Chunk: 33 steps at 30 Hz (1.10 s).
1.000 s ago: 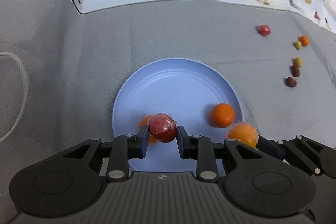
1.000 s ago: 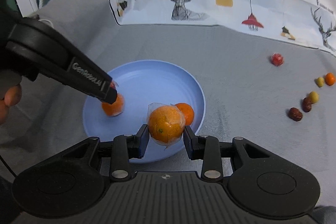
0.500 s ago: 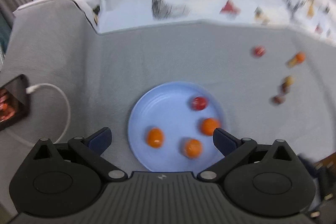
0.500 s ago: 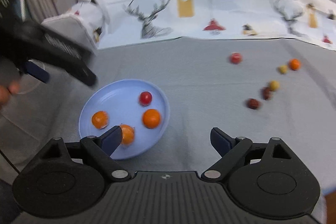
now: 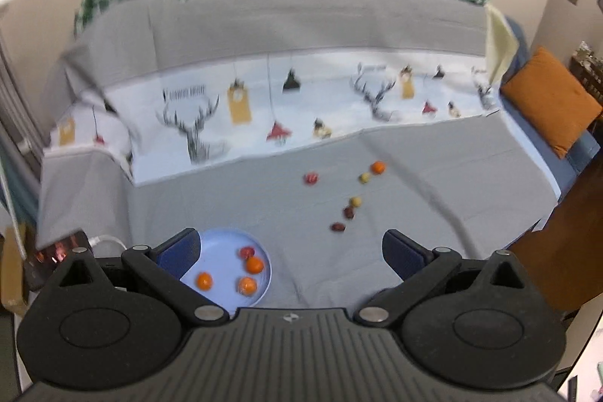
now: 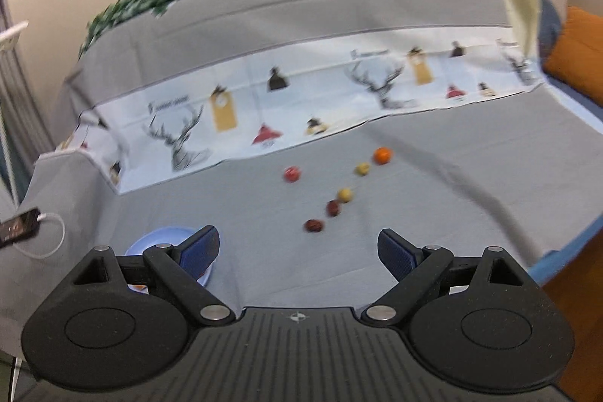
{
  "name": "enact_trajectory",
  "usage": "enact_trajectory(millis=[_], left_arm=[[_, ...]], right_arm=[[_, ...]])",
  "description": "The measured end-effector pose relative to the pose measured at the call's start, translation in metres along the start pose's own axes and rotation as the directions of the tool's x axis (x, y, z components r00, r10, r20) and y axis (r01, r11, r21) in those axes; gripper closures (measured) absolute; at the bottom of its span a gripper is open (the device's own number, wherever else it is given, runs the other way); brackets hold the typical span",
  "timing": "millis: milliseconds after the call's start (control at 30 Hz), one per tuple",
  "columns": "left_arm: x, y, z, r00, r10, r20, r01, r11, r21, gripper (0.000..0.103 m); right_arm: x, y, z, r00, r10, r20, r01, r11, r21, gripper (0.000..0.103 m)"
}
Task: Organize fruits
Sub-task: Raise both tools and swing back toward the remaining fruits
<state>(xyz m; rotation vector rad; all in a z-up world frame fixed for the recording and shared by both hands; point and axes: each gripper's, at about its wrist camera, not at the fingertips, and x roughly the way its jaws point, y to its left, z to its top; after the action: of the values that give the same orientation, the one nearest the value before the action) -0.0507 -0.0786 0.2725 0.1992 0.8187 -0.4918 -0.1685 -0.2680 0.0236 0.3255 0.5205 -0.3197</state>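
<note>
A light blue plate point(image 5: 222, 240) lies on the grey cloth at lower left and holds three oranges point(image 5: 254, 265) and one red fruit point(image 5: 247, 252). Several small fruits lie loose further back: a red one point(image 5: 311, 178), an orange one point(image 5: 378, 167), yellow ones point(image 5: 355, 201) and dark red ones point(image 5: 338, 226). My left gripper point(image 5: 290, 251) is open and empty, high above and behind the plate. My right gripper point(image 6: 297, 247) is open and empty too, with the plate point(image 6: 162, 236) partly hidden behind its left finger and the loose fruits point(image 6: 314, 225) ahead.
The grey cloth covers a sofa with a white deer-print strip point(image 5: 264, 108) along the back. A phone on a white cable point(image 6: 19, 225) lies at the left. An orange cushion point(image 5: 550, 100) sits at the far right. The sofa's front edge drops off at right.
Both grippers have let go of their fruit onto the plate, opened wide, and pulled far back and up, so the whole sofa shows now.
</note>
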Motion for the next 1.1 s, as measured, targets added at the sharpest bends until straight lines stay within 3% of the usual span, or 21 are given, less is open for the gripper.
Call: enact_trajectory(millis=[233,467,700,900,1000,1100], left_arm=[[-0.091,-0.052,-0.004,0.987,-0.019,0.159,0.015,1.0,0.023,0.0],[-0.126,-0.081,-0.004,0.973,-0.013,0.23,0.007,1.0,0.024,0.0],[-0.106,-0.096,0.006,0.982,-0.038,0.186,0.032,0.999,0.034,0.0],[-0.071,-0.108,0.018,0.99,-0.041,0.133,0.036,0.999,0.041,0.0],[-0.046,-0.115,0.023,0.99,-0.033,0.134,0.021,0.996,0.086,0.0],[0.007,-0.11,0.032,0.999,0.006,0.052,-0.01,0.998,0.063,0.0]], right_arm=[[-0.039,-0.033,-0.006,0.998,-0.029,0.064,0.027,0.999,0.034,0.011],[-0.04,-0.053,-0.01,0.998,-0.036,0.042,0.033,0.997,0.064,0.011],[-0.033,-0.063,-0.006,0.998,-0.03,0.06,0.025,0.996,0.08,0.011],[-0.018,-0.081,-0.005,0.996,-0.07,0.052,0.065,0.994,0.082,0.011],[-0.006,-0.094,-0.003,0.995,-0.087,0.043,0.083,0.991,0.101,0.011],[0.012,-0.105,0.001,0.994,-0.103,0.033,0.099,0.99,0.105,0.011]])
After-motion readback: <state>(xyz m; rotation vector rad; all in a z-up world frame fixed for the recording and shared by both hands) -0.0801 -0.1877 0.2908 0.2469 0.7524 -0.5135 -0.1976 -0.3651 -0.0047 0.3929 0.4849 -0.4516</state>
